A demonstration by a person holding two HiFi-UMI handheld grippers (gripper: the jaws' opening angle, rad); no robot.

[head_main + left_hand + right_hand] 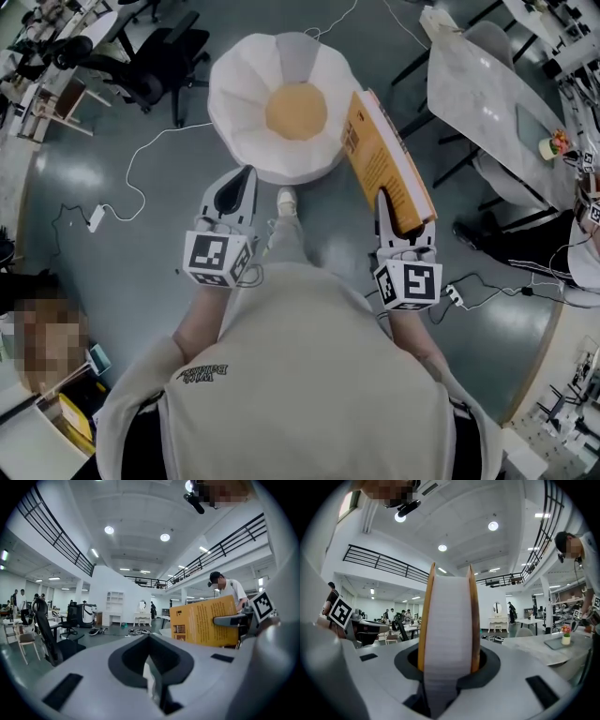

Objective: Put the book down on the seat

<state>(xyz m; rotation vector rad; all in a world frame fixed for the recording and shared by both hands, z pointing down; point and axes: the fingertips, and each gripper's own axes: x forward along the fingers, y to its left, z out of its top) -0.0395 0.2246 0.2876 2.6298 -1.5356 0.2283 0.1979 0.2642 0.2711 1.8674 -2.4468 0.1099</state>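
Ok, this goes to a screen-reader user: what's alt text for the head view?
The right gripper holds a thick orange-covered book on edge by the rim of a round white petal-shaped chair with a tan seat; the empty left gripper is shut.

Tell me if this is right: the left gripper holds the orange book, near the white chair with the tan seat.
Not quite: the right gripper holds the orange book, near the white chair with the tan seat. The right gripper view shows its jaws clamped on it; the left gripper is empty.
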